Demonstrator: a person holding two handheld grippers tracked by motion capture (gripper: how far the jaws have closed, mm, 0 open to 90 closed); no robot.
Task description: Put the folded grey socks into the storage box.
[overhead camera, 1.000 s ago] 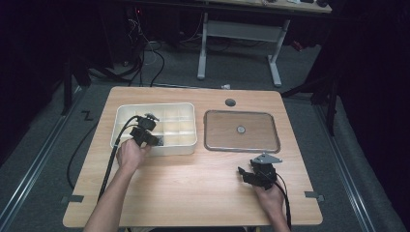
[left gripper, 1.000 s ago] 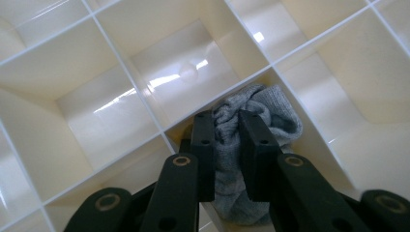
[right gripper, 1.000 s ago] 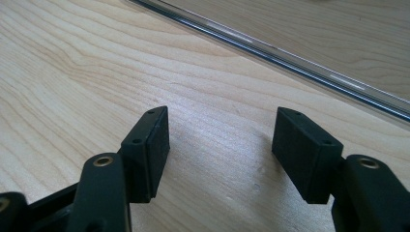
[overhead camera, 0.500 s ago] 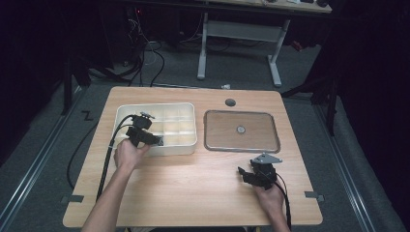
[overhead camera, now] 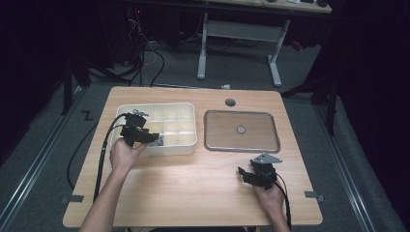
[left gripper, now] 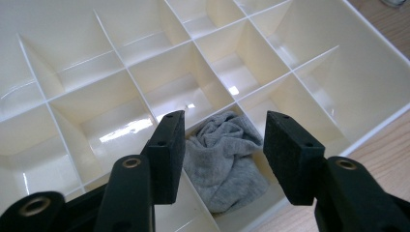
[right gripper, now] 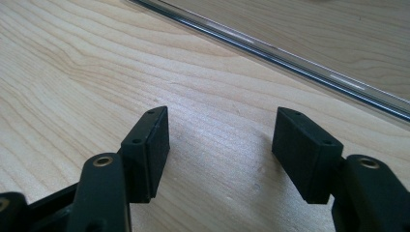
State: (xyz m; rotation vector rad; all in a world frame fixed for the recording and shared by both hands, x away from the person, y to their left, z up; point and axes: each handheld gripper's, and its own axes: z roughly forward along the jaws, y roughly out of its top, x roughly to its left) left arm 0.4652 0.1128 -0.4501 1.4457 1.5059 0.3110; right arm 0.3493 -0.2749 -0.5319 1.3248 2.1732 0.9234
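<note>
My left pad hides the grey cloth's near side; the small item on the tray is too tiny to identify.

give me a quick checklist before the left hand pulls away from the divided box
1. Grey cloth lies in a compartment of the white divided box, at its near edge: ok.
2. Left gripper has let go; its jaws have just been opening, pads clear of the cloth: ok.
3. Cloth fully below the divider tops: cannot tell, its bunched top sits high.
4. Right gripper open with nothing between the jaws, over the bare wooden table: ok.
5. Clear lid lies flat beside the box, ready: ok.
</note>
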